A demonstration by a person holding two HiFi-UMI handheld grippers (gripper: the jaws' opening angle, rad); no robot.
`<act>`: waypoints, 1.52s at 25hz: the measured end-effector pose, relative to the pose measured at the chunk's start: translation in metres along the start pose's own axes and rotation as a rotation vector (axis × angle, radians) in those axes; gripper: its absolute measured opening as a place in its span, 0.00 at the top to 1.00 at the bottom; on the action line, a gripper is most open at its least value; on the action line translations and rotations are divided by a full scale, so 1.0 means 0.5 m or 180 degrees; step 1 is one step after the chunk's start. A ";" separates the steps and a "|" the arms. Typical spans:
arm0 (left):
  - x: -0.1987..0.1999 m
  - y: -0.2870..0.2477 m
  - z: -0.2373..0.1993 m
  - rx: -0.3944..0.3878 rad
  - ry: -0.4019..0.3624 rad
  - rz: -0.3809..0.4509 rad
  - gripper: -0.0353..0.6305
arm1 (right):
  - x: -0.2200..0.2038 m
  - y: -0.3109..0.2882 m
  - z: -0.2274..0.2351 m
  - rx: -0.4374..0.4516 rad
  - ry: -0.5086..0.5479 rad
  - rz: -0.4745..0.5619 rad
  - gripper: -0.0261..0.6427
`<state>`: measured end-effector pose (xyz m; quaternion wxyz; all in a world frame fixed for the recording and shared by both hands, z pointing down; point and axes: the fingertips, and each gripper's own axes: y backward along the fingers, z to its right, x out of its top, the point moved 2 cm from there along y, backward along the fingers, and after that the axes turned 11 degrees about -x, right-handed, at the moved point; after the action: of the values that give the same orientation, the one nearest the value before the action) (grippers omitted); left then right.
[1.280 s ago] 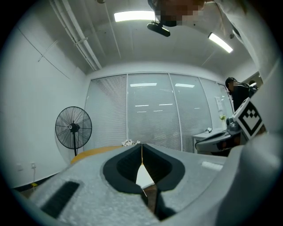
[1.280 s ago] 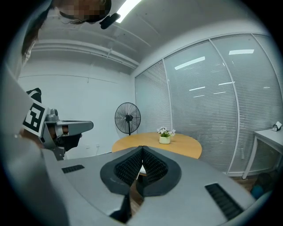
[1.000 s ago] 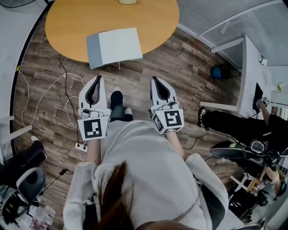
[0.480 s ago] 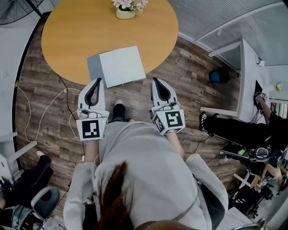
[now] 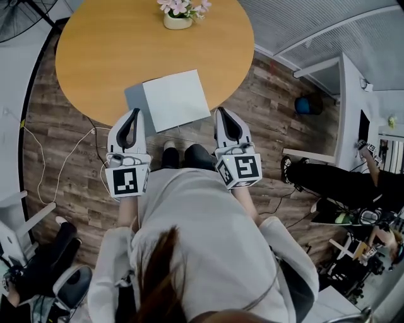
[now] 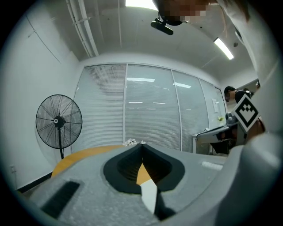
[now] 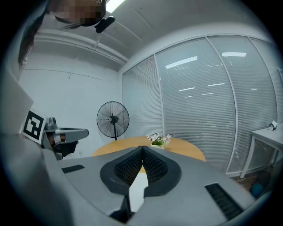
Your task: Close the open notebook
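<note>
A notebook point(image 5: 175, 99) lies at the near edge of the round wooden table point(image 5: 107, 44), showing a white sheet with a grey strip along its left side. Both grippers are held level in front of the person, just short of the table's edge. My left gripper point(image 5: 134, 112) is shut and empty, its tip by the notebook's near left corner. My right gripper point(image 5: 220, 111) is also shut and empty, just off the near right corner. Through the gap under the shut left gripper point(image 6: 142, 145) and right gripper point(image 7: 142, 148), a sliver of the white notebook point(image 6: 149, 194) point(image 7: 138, 185) shows.
A pot of flowers point(image 5: 178, 14) stands at the table's far edge. A standing fan point(image 6: 59, 122) is off to the left. A white desk point(image 5: 353, 101) and a seated person point(image 5: 334, 180) are at the right. Cables point(image 5: 38, 151) trail over the wood floor at the left.
The person has stepped toward the table, so the notebook now lies close in front of both grippers. Both grippers stayed shut.
</note>
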<state>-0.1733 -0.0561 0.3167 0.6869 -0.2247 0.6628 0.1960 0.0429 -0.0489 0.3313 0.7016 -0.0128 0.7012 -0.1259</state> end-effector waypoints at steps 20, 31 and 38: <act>0.008 -0.049 -0.057 0.0331 0.0205 -0.0002 0.92 | 0.032 -0.099 0.026 0.0253 -0.0007 0.0054 0.96; 0.050 -0.055 -0.052 0.0567 0.0245 0.0084 0.92 | 0.095 -0.126 0.080 0.0364 -0.0141 0.0185 0.96; 0.034 -0.027 -0.055 0.0698 0.0326 0.0078 0.92 | 0.091 -0.125 0.084 0.0404 -0.0161 0.0181 0.96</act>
<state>-0.1875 -0.0834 0.2999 0.6701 -0.1498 0.7172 0.1189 0.0739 -0.1251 0.2998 0.7218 0.0484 0.6739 -0.1498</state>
